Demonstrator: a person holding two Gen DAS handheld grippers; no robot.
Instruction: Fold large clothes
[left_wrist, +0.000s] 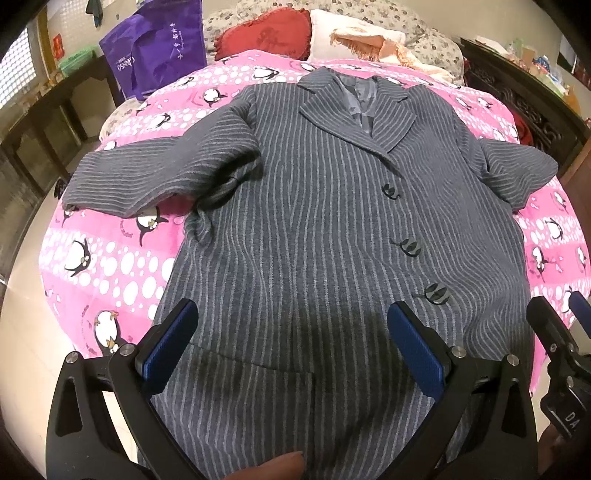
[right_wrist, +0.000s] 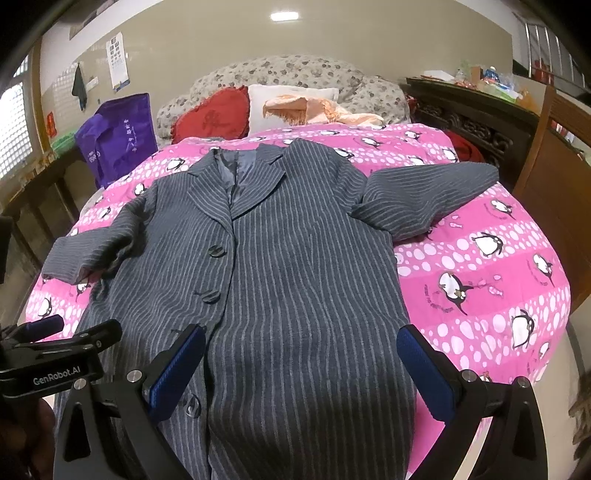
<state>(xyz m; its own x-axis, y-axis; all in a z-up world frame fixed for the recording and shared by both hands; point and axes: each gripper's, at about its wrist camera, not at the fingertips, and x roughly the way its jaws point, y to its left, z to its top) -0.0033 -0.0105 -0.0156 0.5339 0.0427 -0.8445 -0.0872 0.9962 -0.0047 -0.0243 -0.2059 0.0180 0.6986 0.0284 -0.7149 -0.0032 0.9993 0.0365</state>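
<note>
Beneath both spread-wide grippers, left gripper (left_wrist: 291, 332) and right gripper (right_wrist: 301, 360), lies the coat (left_wrist: 314, 221)

Home bedroom: bed ahead of tongs under pink penguin quilt (right_wrist: 480, 266), pillows (right_wrist: 288, 105) at floral headboard (right_wrist: 280, 70), dark wood cabinet (right_wrist: 472, 110) beside.

You have the grey pinstriped coat (left_wrist: 314, 221) laid flat, front side up, on the pink penguin-print bedspread (left_wrist: 110, 258), collar toward the pillows, hem toward you. Lapels open, grey lining showing; dark buttons fastened down the front. Both sleeves lie spread outward, unfolded.
</note>
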